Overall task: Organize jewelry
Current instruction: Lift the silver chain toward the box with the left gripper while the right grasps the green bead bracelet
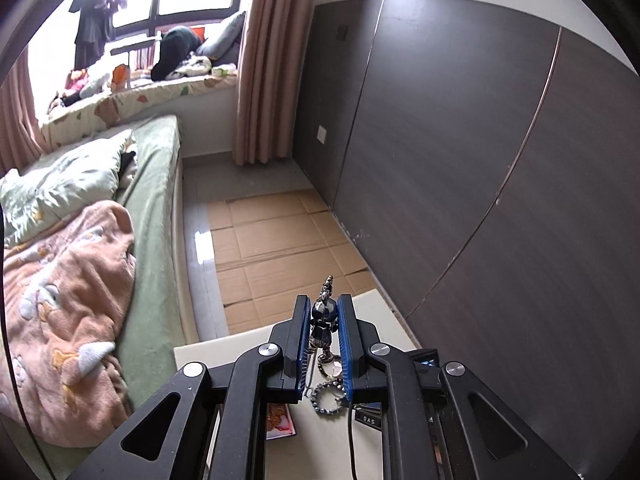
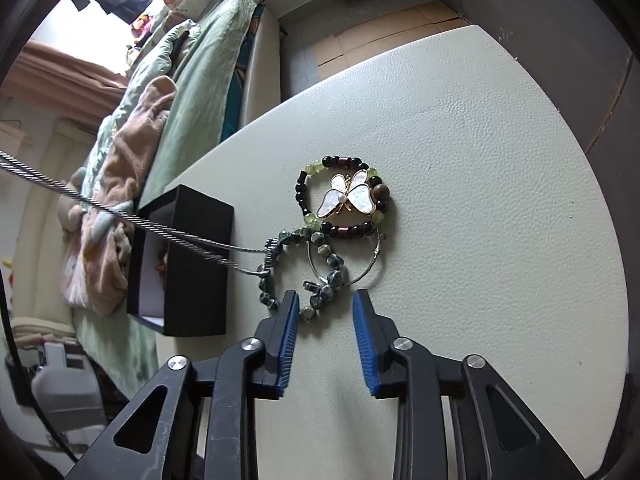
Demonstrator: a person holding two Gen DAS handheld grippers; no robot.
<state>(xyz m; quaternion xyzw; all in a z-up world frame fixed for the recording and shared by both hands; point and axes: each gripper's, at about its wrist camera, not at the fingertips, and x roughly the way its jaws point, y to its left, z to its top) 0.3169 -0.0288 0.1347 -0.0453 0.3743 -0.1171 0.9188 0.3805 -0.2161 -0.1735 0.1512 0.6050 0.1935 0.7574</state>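
My left gripper [image 1: 324, 303] is shut on a dark silver figure pendant [image 1: 322, 322], held well above the cream table [image 1: 224, 350]. Its twisted steel chain [image 2: 160, 229] slants down to the jewelry pile in the right wrist view. On the table [image 2: 460, 140] lie a white butterfly brooch [image 2: 347, 198], a dark bead bracelet [image 2: 306, 196], a thin silver hoop [image 2: 370, 268] and a grey-green stone bracelet [image 2: 333, 266]. My right gripper [image 2: 325, 305] points down at the pile and is open. The stone bracelet's near beads lie between its blue pads [image 2: 291, 322], which do not touch them.
An open black box [image 2: 200, 256] stands left of the pile at the table's edge. A red card [image 1: 280, 420] and a black cable [image 1: 352, 432] lie on the table under my left gripper. A bed with a pink blanket [image 1: 68, 320] is on the left, a dark panelled wall [image 1: 480, 160] on the right.
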